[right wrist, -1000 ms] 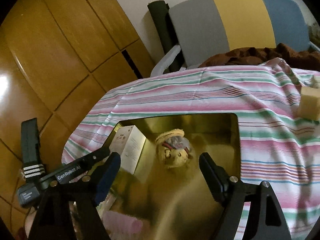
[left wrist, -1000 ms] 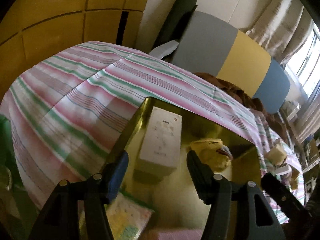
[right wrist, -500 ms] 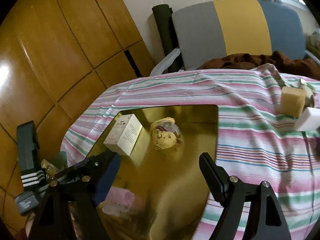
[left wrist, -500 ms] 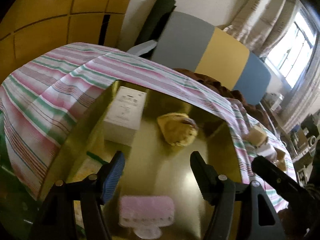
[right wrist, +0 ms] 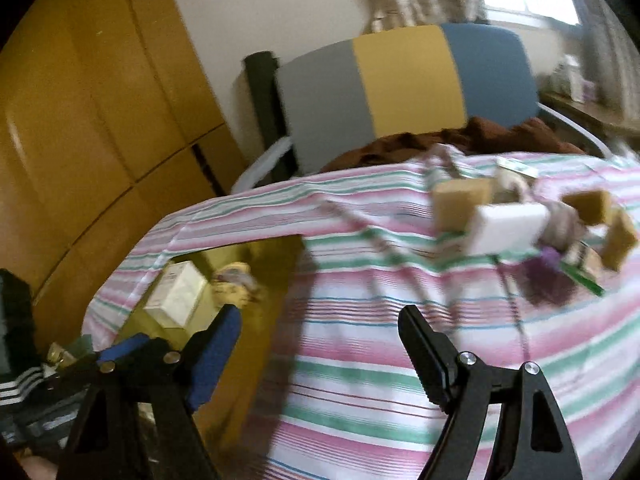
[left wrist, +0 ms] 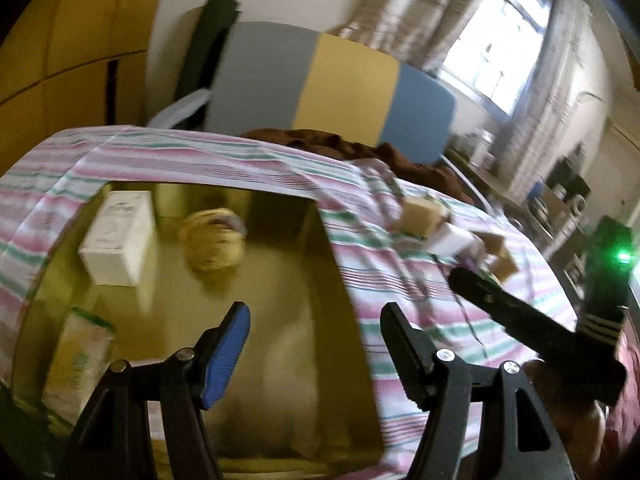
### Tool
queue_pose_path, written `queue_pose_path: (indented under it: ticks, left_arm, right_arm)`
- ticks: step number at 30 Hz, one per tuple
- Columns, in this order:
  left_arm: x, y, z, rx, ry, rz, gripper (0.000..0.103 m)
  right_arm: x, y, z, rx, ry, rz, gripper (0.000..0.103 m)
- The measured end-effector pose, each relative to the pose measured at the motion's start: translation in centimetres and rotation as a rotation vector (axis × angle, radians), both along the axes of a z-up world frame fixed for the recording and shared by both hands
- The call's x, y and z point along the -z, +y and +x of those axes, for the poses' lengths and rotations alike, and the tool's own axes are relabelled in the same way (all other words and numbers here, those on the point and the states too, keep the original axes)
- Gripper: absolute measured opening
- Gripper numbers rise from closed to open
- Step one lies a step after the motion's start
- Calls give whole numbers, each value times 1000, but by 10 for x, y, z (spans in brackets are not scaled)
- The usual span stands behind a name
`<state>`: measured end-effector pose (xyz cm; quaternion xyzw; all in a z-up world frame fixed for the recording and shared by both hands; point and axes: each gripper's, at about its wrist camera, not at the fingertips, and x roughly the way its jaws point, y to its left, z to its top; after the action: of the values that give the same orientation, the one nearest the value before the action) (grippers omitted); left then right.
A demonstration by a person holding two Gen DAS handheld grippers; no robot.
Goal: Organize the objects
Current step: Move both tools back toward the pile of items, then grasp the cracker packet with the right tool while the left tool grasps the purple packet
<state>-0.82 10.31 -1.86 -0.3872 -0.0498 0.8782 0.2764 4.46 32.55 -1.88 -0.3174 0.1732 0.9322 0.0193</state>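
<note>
Both grippers had swung away from the gold bin [left wrist: 328, 264] toward the cluttered side of the striped cloth [right wrist: 360, 360] since the earlier frames, so the bin slid to the left of each view. The left gripper [left wrist: 316, 340] hung over the bin's right wall, jaws apart and empty, a little wider than a second before. The right gripper [right wrist: 320, 344] hovered above bare cloth, jaws wide, gripping nothing. Inside the bin lay the white box [left wrist: 116, 240], the yellow plush toy [left wrist: 214, 242] and a pale packet [left wrist: 78, 364]. The loose pile came into view: a tan sponge block [right wrist: 460, 204] touching a white block [right wrist: 508, 228], further tan blocks [right wrist: 588, 206] beside them.
</note>
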Motion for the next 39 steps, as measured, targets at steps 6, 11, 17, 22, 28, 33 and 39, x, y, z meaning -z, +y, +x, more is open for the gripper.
queue_pose_path:
  ticks: [6,11,17,22,28,33,39]
  left_arm:
    - [-1,39,20,98,-1,-17,69]
    - [2,60,32,149,-21,-27,69]
    - [3,73,46,186,-20,-47,69]
    - [2,80,53,197,-7,-82,69]
    - [7,85,53,199,-17,-116,69]
    - [13,98,50,222,-33,-122,69]
    - [16,128,49,283,-33,-147,69]
  right_arm:
    - [22,67,28,178,-57,-41,81]
    - [34,127,46,352,-88,-75,82]
    - [36,205,34,555,-87,-186,82]
    - [47,237,-6,601,-141,-259,81]
    - [71,247,-38,570,-237,-240,63]
    - [73,244,-21,478,-214,-145,48]
    - [76,249,7,399,-212,0,46]
